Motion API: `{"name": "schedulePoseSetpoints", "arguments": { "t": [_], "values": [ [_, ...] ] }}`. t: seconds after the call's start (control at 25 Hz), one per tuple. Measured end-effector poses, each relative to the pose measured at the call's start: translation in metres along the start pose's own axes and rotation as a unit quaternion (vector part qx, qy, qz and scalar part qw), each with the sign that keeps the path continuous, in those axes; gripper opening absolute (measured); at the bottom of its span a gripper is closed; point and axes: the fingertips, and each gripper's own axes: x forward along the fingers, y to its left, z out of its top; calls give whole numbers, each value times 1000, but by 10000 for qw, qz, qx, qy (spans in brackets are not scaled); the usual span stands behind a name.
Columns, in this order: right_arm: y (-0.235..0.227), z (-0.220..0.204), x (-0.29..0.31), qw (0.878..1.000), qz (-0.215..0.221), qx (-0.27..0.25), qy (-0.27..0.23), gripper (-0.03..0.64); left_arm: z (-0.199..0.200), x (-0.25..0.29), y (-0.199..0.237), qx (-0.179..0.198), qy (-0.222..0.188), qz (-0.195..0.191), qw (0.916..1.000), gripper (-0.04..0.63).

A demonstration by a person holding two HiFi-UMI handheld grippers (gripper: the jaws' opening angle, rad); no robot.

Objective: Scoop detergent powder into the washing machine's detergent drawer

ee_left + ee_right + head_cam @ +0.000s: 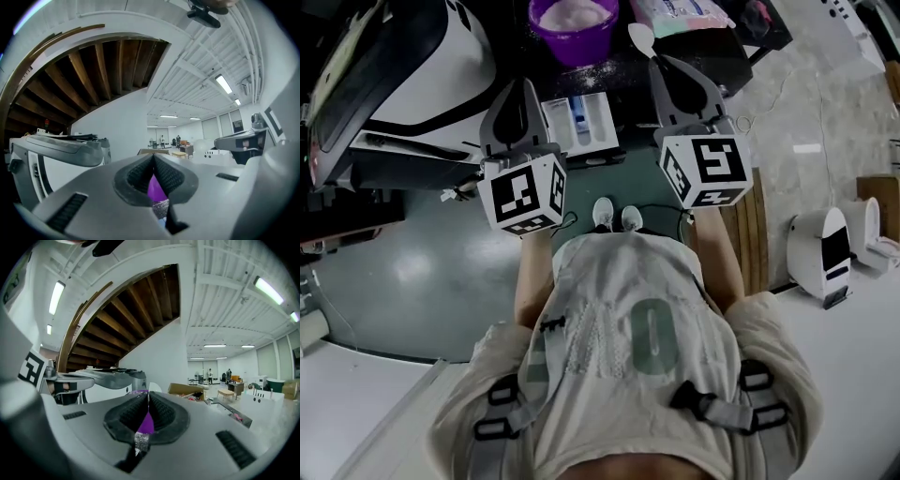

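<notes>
- Left tongs (526, 86) (153, 157): one, centre left of the head view, pointing to the top of the frame. Tips pressed together with nothing between them. Purple shows through the gap lower down in the left gripper view.
- Right tongs (659, 64) (147, 394): one, centre right of the head view, pointing the same way. Tips together, nothing seen clamped between them.
- Marker cubes: two, one on each pair of tongs, left (523, 192) and right (708, 169).
- Detergent drawer (581, 122): one, white, open-topped and divided into compartments, one of them with a blue part. Between the two tongs, near the left pair.
- Purple bowl (572, 37): one, top centre, on the black worktop (712, 56).
- Detergent powder (574, 11): one pale heap in the bowl; loose grains scattered on the worktop below it.
- White spoon (642, 37): one, on the worktop right of the bowl, just beyond the right tongs' tips. Contact with them not discernible.
- Pale green and white pack (680, 14): one, top right of centre.
- White shoes (617, 216): two, side by side on the dark green floor (422, 272).
- White device with a dark panel (820, 253): one, right edge.
</notes>
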Motion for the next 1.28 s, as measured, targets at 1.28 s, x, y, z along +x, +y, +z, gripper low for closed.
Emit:
{"name": "schedulePoseSetpoints", "arguments": {
  "t": [1.28],
  "values": [
    [-14, -26, -28, 9978, -325, 569, 77, 11, 9, -5, -17, 159, -75, -81, 9998, 21]
  ]
}}
